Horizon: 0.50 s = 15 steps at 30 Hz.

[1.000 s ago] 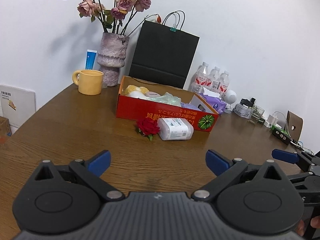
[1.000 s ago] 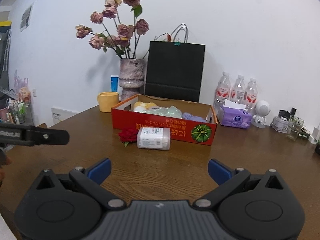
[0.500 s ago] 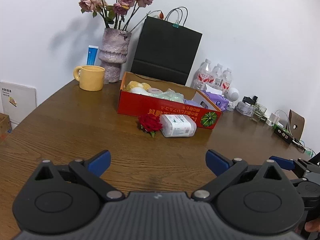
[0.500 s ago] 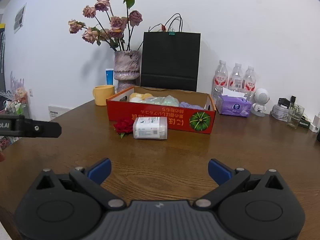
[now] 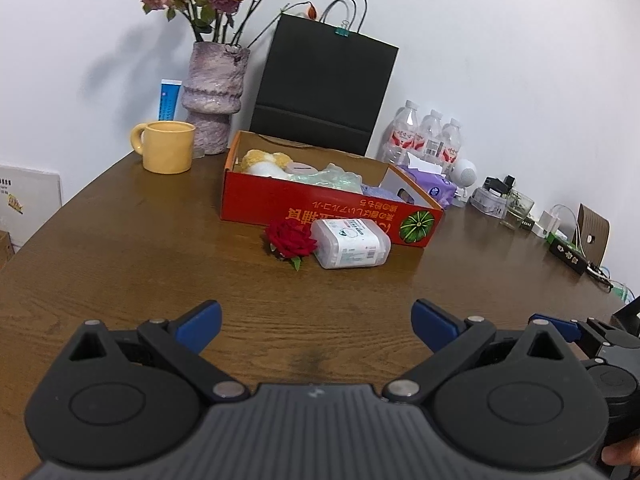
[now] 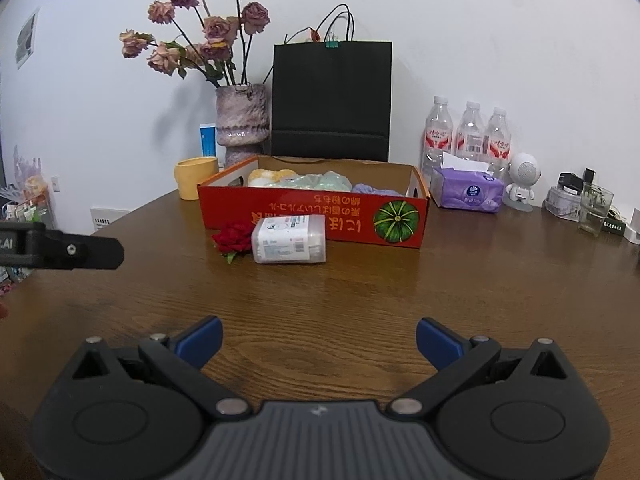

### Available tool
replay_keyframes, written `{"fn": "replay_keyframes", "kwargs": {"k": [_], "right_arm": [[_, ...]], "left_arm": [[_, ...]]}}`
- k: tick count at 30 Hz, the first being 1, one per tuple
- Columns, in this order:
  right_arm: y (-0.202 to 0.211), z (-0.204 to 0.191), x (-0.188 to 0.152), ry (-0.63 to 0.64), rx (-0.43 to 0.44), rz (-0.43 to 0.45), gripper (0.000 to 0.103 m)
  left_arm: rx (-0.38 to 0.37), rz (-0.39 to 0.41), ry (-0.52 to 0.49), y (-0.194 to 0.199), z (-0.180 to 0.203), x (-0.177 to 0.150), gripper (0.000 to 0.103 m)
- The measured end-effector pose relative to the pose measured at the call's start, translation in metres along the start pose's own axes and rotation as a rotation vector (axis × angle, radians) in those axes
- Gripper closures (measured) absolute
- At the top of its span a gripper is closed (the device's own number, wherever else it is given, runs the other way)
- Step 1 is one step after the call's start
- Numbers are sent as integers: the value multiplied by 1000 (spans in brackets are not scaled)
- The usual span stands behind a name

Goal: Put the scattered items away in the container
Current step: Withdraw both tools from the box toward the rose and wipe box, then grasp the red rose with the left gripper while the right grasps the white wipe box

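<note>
- Left wrist view: the left tool (image 5: 316,326) hangs over the near part of the wooden surface (image 5: 120,264), its blue-tipped fingers (image 5: 200,325) spread wide with nothing between them.
- The red cardboard box (image 5: 320,208) sits toward the far edge of the surface, holding a yellow-and-white plush, a pale green bag and a purple cloth.
- A red rose (image 5: 291,240) and a clear plastic pack (image 5: 351,243) lie touching each other on the surface, right against the box's near wall.
- The right tool (image 5: 576,330) shows at the right edge.
- Right wrist view: the right tool (image 6: 318,342) is likewise spread wide and empty above the surface's (image 6: 440,288) near edge.
- The rose (image 6: 234,239) and the pack (image 6: 290,239) rest side by side before the box (image 6: 316,216).
- A yellow mug (image 6: 195,178), a vase (image 6: 241,124) and a black bag (image 6: 331,98) stand behind the box.
</note>
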State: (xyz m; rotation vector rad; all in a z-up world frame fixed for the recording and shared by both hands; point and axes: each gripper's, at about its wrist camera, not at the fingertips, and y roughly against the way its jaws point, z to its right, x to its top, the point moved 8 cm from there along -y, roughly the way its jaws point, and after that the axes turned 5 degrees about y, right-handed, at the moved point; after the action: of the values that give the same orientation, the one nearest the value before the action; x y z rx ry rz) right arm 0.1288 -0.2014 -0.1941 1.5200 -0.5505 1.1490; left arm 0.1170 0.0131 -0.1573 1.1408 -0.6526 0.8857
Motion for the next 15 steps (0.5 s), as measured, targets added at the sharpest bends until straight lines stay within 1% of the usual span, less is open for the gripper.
{"fn": "replay_keyframes", "kwargs": {"k": [8, 13, 15], "right_arm": [[-27, 14, 17, 19, -20, -4, 0], [-57, 18, 30, 28, 1, -21, 0], [-73, 18, 36, 45, 10, -31, 0]], "left_arm": [[16, -51, -45, -38, 7, 17, 0], [10, -91, -78, -72, 9, 30, 0], [42, -109, -81, -90, 3, 37, 0]]}}
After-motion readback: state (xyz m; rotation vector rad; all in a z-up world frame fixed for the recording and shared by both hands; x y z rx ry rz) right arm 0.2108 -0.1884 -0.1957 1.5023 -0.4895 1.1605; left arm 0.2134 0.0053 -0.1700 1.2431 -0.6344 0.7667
